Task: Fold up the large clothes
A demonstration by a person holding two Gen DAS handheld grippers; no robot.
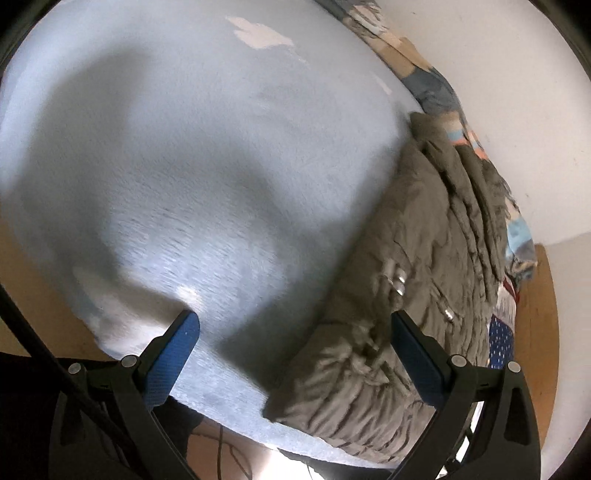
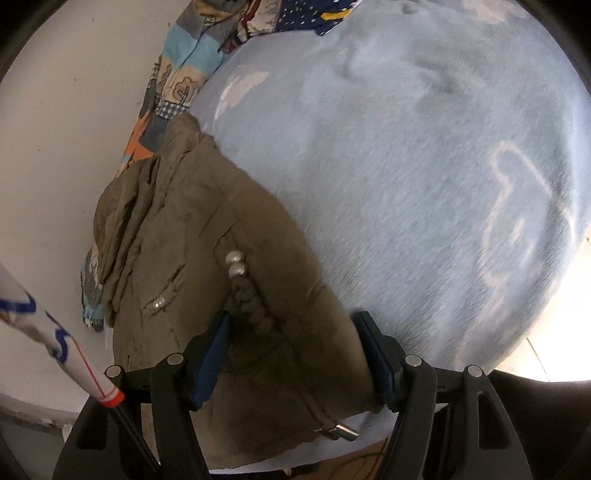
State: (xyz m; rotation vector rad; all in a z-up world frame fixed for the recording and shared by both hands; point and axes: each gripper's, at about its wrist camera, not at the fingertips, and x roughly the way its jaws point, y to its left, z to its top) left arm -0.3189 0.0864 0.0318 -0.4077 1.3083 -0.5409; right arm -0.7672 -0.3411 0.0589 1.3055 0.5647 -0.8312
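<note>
An olive-brown jacket [image 1: 424, 258] lies crumpled on a light-blue fleece blanket [image 1: 203, 147], near the blanket's front edge. My left gripper [image 1: 295, 332] is open. One of its fingers hangs over the blanket and the other over the jacket's hem. In the right wrist view the jacket [image 2: 192, 229] shows silver cord ends [image 2: 236, 264] and a zipper pull [image 2: 345, 430]. My right gripper [image 2: 295, 339] is open and straddles the jacket's front just above the fabric. The blanket [image 2: 406, 184] spreads away to the right.
A patchwork quilt [image 1: 432, 81] [image 2: 181, 66] is bunched between the blanket and a white wall [image 1: 498, 74]. Dark-blue dotted cloth [image 2: 306, 14] lies at the far end. Wooden floor [image 1: 539, 314] shows past the bed. A white rod with blue and red marks [image 2: 55, 332] crosses the lower left.
</note>
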